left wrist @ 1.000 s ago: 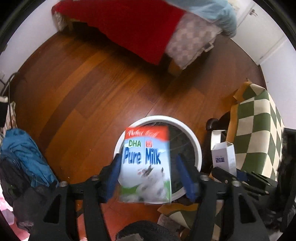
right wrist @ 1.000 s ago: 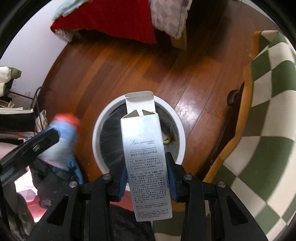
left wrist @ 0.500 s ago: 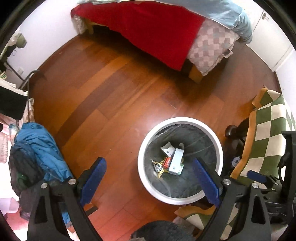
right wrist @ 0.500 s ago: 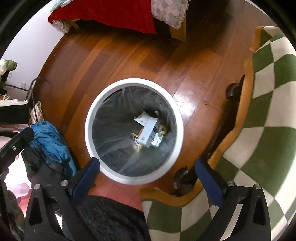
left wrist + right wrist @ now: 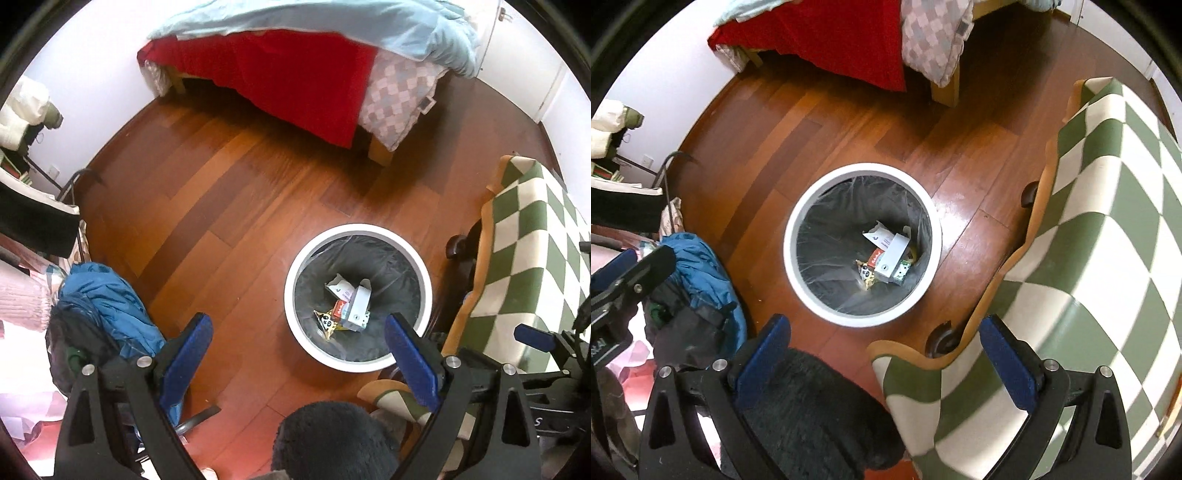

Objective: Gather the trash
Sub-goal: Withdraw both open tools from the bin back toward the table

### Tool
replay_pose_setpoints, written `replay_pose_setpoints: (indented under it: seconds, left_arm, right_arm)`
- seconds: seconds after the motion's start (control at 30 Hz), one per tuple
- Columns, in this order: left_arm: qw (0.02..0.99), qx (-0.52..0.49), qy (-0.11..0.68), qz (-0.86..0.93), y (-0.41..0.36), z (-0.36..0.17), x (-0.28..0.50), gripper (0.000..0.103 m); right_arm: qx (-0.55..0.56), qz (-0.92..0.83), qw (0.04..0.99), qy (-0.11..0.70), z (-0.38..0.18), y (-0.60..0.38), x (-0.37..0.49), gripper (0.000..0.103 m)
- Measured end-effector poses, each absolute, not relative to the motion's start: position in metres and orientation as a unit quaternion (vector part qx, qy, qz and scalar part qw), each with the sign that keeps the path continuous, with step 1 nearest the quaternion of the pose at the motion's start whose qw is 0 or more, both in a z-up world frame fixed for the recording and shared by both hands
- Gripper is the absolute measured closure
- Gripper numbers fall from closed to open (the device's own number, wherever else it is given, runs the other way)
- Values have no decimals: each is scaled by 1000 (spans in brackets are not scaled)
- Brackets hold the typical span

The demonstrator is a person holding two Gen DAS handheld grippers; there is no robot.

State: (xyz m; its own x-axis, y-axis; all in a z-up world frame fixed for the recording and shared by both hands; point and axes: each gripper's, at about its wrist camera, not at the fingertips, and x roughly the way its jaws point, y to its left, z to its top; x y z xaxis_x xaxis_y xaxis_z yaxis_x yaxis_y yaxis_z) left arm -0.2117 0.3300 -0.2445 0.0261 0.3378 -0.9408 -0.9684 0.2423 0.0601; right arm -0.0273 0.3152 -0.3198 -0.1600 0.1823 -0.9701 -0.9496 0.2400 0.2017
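A round white trash bin (image 5: 291, 280) with a dark liner stands on the wooden floor, also seen in the right wrist view (image 5: 790, 266). At its bottom lie a white carton (image 5: 357, 304), the milk carton (image 5: 338, 307) and other scraps; the same white carton (image 5: 894, 256) shows from the right. My left gripper (image 5: 297, 360) hangs high above the floor, open and empty, the bin just ahead to its right. My right gripper (image 5: 884, 356) is also open and empty, above the near edge of the bin.
A green and white checked blanket (image 5: 1108, 221) covers a wheeled chair at the right. A bed with a red cover (image 5: 288, 70) stands at the back. Blue clothing (image 5: 107, 299) is heaped at the left. A dark fuzzy slipper (image 5: 812, 417) sits below the grippers.
One second ago the left gripper held the milk carton and the right held a tall white carton over the bin. Both opened, the cartons fell in, and both grippers have risen.
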Motion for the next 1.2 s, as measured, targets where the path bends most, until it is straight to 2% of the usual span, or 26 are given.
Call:
replay_pose_setpoints:
  seconds: [0.5, 0.77, 1.0, 1.07, 1.2]
  left_arm:
    - [685, -293, 423, 516, 268, -159, -199, 8]
    - [715, -275, 399, 503, 235, -117, -169, 8]
    - [740, -258, 423, 455, 207, -139, -79, 8]
    - [745, -262, 444, 423, 198, -157, -37, 0]
    - [753, -270, 478, 362, 172, -190, 50, 0]
  right_arm:
    - [-264, 555, 595, 518, -205, 238, -2, 0]
    - [-154, 567, 609, 532, -149, 166, 45, 0]
    - [-104, 467, 687, 547, -149, 64, 156, 0]
    - [-105, 418, 710, 557, -159, 31, 199, 0]
    - [-109, 327, 741, 576, -187, -28, 277, 0]
